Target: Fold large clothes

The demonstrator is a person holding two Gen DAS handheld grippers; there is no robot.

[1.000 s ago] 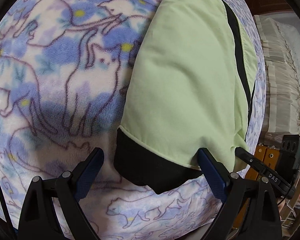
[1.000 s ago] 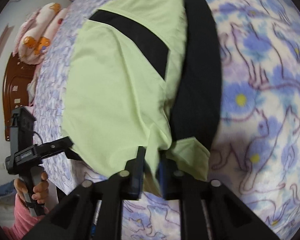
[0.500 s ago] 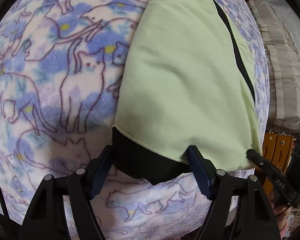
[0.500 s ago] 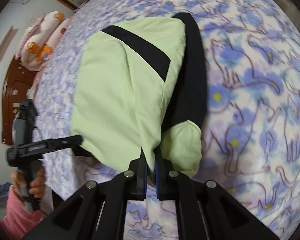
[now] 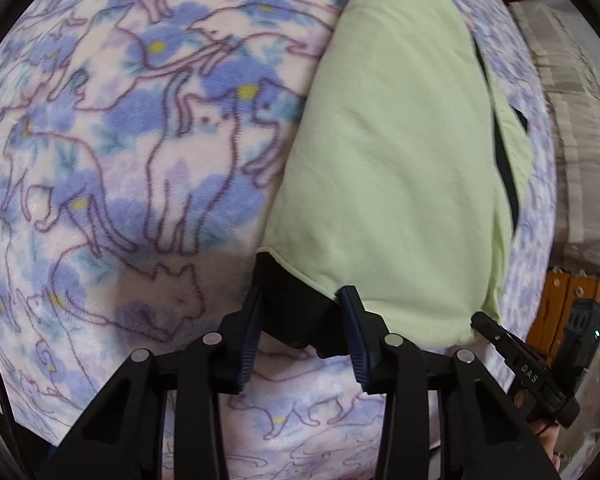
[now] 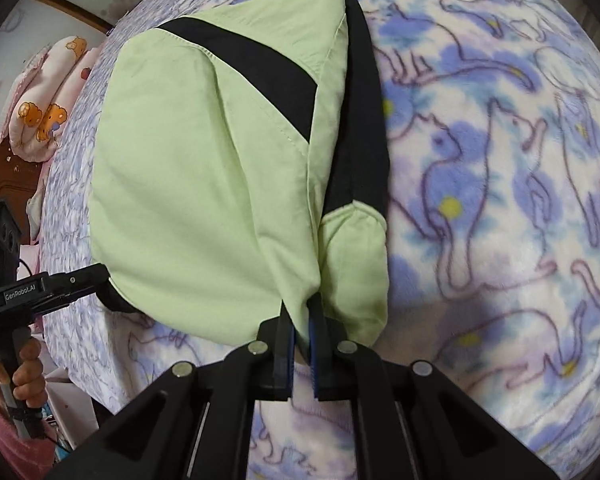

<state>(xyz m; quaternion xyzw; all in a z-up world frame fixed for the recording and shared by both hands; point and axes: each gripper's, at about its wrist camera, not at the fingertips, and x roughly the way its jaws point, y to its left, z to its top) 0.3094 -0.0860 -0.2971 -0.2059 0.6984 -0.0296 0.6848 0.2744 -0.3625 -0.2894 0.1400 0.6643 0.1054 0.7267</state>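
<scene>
Left gripper (image 5: 300, 316): jaws closing, half-narrowed, straddling the black corner (image 5: 296, 312) of the garment; pad contact not clear. Right gripper (image 6: 300, 336): jaws nearly shut, pinching a light green fabric edge between the pads. Light green garment with black bands (image 6: 204, 168): partly folded, lying flat on the fleece blanket with purple cat print (image 6: 500, 160), near its front edge. Blanket spread over a bed. Pink pillow with bear print (image 6: 44, 104) at the far end, against a dark wooden headboard (image 6: 4, 184). Hand (image 6: 24, 368) with pink sleeve on the left gripper's handle.
</scene>
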